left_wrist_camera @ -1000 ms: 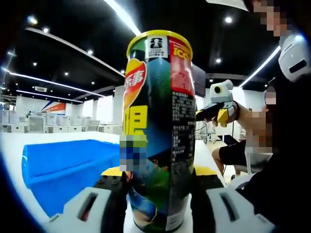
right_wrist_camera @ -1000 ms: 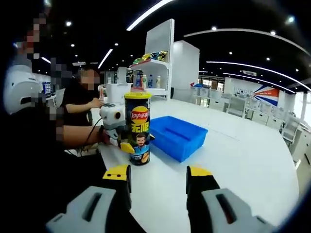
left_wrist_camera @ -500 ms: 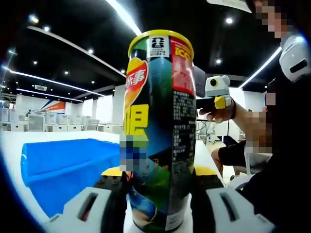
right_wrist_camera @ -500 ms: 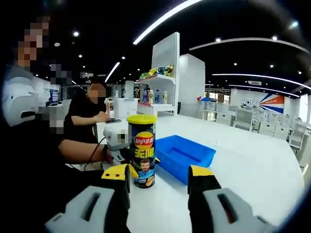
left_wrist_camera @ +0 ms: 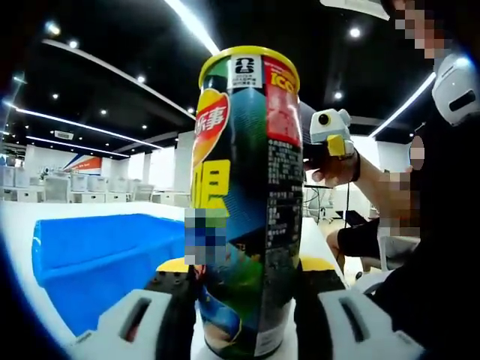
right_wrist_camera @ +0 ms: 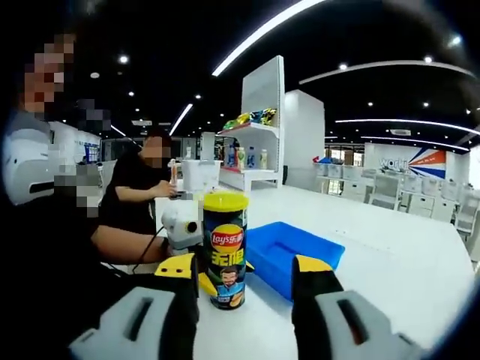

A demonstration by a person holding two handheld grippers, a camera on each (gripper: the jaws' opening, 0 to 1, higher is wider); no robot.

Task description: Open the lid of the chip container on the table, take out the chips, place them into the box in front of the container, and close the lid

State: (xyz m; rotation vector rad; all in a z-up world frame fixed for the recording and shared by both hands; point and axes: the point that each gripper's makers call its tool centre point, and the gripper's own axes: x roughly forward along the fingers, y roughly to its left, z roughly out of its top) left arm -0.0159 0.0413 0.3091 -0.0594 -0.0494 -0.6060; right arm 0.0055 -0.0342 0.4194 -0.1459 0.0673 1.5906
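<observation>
Lidded chip container (left_wrist_camera: 244, 202) between left gripper (left_wrist_camera: 244, 296) fingers.

The chip container (right_wrist_camera: 226, 250) is dark blue-green with a yellow lid (right_wrist_camera: 226, 201), a red-and-yellow logo and yellow lettering; a red panel shows at its 1 o'clock (left_wrist_camera: 247, 202). The box (right_wrist_camera: 293, 253) is plain bright blue on the white table (right_wrist_camera: 390, 277). Grey jaws carry yellow tips.

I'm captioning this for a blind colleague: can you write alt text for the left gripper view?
A tall chip can with a yellow lid stands upright, gripped between the left gripper's jaws. A blue plastic box sits behind it on the white table, and the right gripper is raised nearby.
</observation>
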